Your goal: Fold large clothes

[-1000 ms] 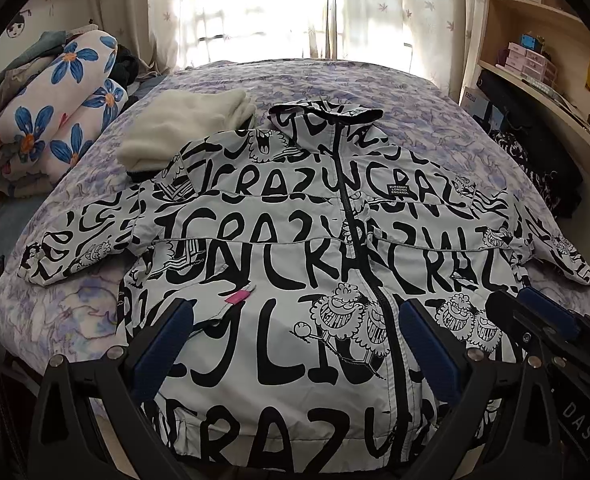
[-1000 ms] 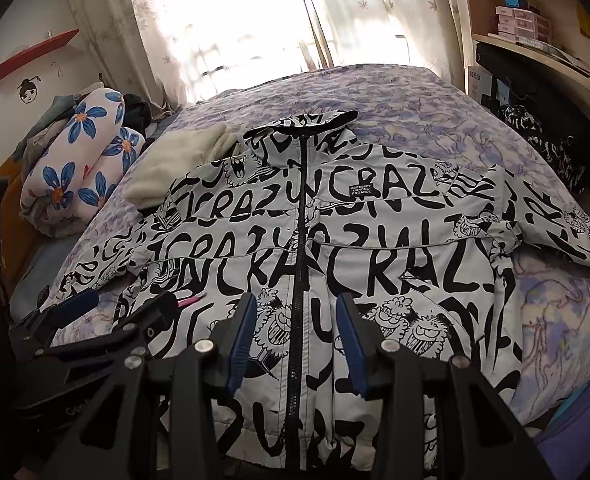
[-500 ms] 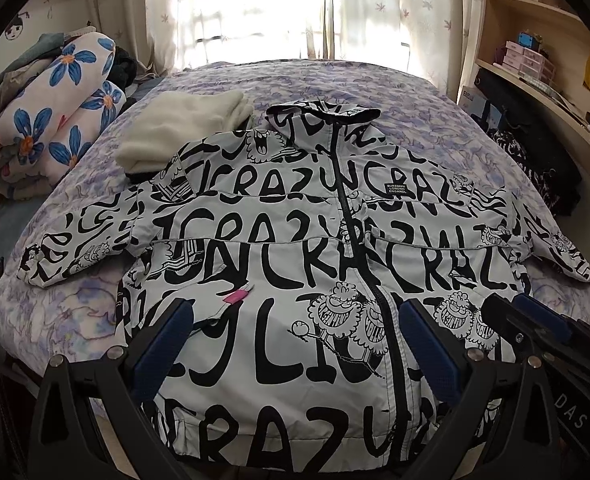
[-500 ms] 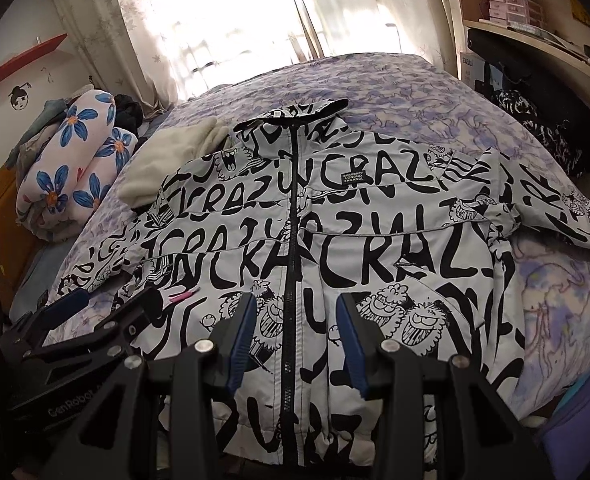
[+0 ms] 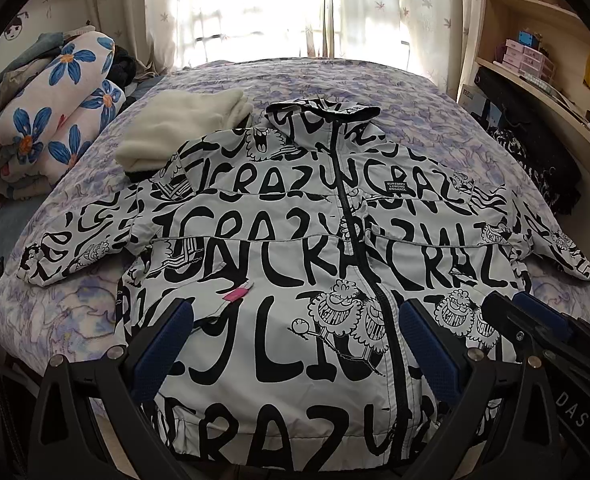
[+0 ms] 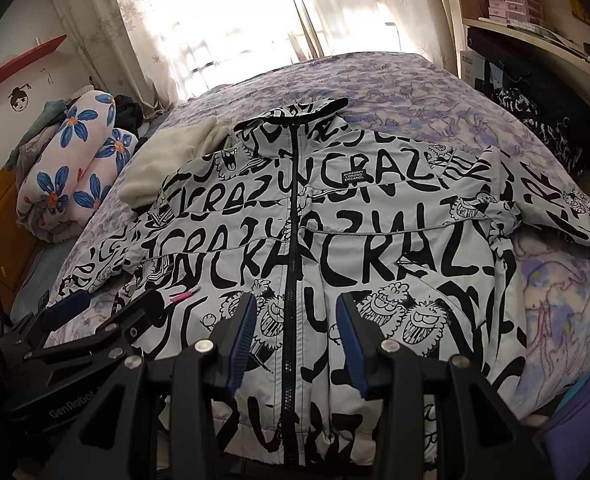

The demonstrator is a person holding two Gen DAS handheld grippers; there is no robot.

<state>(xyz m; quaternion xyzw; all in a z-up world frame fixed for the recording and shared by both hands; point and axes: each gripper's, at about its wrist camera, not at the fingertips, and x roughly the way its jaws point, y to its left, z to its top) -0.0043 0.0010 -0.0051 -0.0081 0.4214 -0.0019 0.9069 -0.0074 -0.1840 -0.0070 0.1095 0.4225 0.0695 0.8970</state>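
Note:
A white jacket [image 5: 295, 248] with black lettering lies flat on the bed, front up, zipped, sleeves spread, collar toward the window; it also shows in the right wrist view [image 6: 335, 248]. My left gripper [image 5: 295, 344] is wide open and empty, hovering above the jacket's lower front. My right gripper [image 6: 295, 336] is open with a narrower gap and empty, above the zipper near the hem. The right gripper shows at the lower right of the left wrist view [image 5: 535, 332]; the left gripper shows at the lower left of the right wrist view [image 6: 103, 312].
A folded cream garment [image 5: 183, 128] lies by the jacket's left shoulder. A rolled floral quilt [image 5: 51, 112] sits at the bed's left edge. The purple-patterned bed [image 5: 415, 92] reaches the curtained window. Shelves and dark clothes [image 5: 535, 152] stand to the right.
Both grippers have shifted slightly over the jacket's lower part; the right wrist view tilted down a little. Neither gripper changed its opening. The jacket has not moved.

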